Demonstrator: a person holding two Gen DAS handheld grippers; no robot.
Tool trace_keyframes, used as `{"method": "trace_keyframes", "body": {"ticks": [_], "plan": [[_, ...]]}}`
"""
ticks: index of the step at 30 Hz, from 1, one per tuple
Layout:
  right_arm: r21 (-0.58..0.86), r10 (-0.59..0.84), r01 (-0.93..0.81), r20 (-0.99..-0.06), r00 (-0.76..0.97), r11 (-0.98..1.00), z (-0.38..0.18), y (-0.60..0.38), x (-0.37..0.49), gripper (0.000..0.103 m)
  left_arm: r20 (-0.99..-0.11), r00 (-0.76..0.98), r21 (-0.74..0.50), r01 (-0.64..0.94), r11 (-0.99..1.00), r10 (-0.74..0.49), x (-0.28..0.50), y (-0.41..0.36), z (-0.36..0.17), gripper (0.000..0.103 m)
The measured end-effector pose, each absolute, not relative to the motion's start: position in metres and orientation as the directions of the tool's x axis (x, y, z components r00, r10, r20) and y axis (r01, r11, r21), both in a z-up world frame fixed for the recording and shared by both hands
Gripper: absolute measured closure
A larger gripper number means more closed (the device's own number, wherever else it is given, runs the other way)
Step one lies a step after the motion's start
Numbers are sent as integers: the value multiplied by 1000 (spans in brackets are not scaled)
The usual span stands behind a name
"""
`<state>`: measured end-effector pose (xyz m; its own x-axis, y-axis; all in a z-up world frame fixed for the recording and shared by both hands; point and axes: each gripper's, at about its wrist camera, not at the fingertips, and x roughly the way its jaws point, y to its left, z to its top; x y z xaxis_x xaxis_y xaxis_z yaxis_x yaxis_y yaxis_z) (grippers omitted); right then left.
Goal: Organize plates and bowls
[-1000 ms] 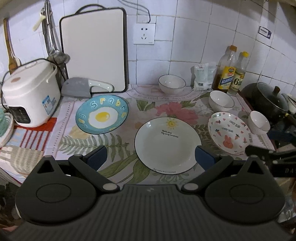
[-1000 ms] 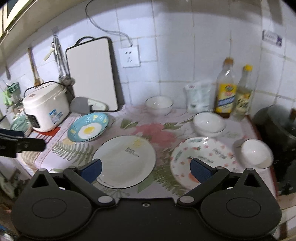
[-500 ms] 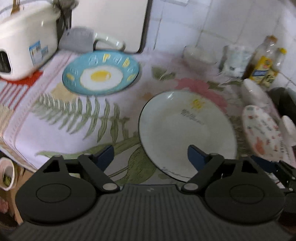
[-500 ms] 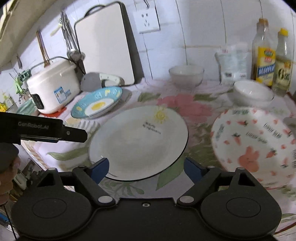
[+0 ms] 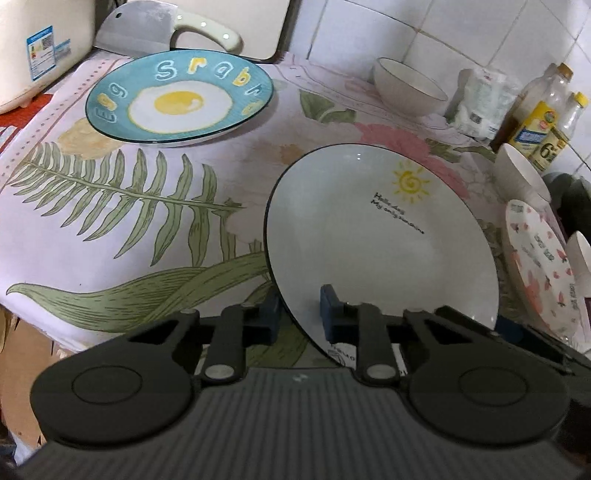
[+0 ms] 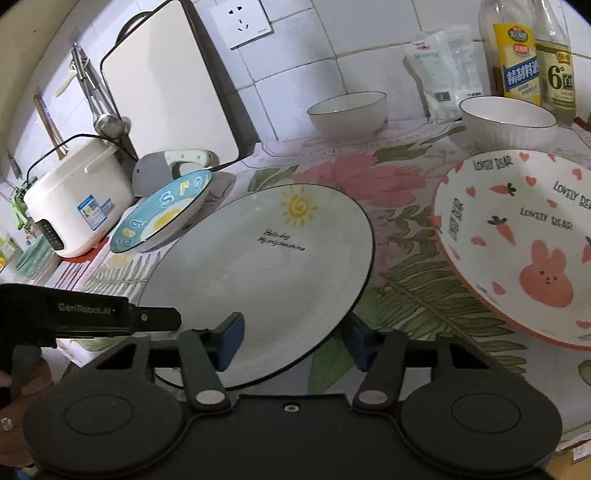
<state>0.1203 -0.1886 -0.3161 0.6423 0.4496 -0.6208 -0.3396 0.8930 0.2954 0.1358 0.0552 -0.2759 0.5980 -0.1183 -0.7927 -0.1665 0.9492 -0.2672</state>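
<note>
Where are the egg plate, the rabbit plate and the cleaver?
egg plate [image 5: 179, 101], left wrist view, on the yellow yolk.
rabbit plate [image 6: 546, 275], right wrist view, on the pink rabbit.
cleaver [image 5: 136, 35], left wrist view, on the blade.

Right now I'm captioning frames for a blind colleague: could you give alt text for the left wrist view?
The left hand-held gripper pinches the near rim of a round white sun-print plate on a floral tablecloth. Behind it to the left sits a blue fried-egg plate, a cleaver beyond it.
</note>
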Motion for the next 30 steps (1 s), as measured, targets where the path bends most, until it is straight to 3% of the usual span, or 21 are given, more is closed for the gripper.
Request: {"method": "trace_keyframes", "body": {"ticks": [2, 5, 14, 25, 30], "plan": [[246, 438, -369, -623, 648, 896, -317, -191, 120, 64, -794, 598, -263, -175, 949, -110, 137, 54, -276, 82], [293, 455, -350, -629, 630, 890, -316, -199, 127, 69, -791, 602, -284, -202, 937, -110, 138, 55, -278, 82], [291, 432, -321, -658, 617, 901, -308, -196, 133, 70, -765, 640, -168, -100, 981, -65, 136, 39, -264, 81], [274, 428, -329, -596, 680, 904, -278, -196, 158, 70, -724, 682, -212, -74, 974, -105, 167, 47, -235, 81], [261, 402, -305, -617, 677, 916, -276, -192, 195, 70, -727, 678, -197, -57, 979, -107, 204, 45, -234, 81]]}}
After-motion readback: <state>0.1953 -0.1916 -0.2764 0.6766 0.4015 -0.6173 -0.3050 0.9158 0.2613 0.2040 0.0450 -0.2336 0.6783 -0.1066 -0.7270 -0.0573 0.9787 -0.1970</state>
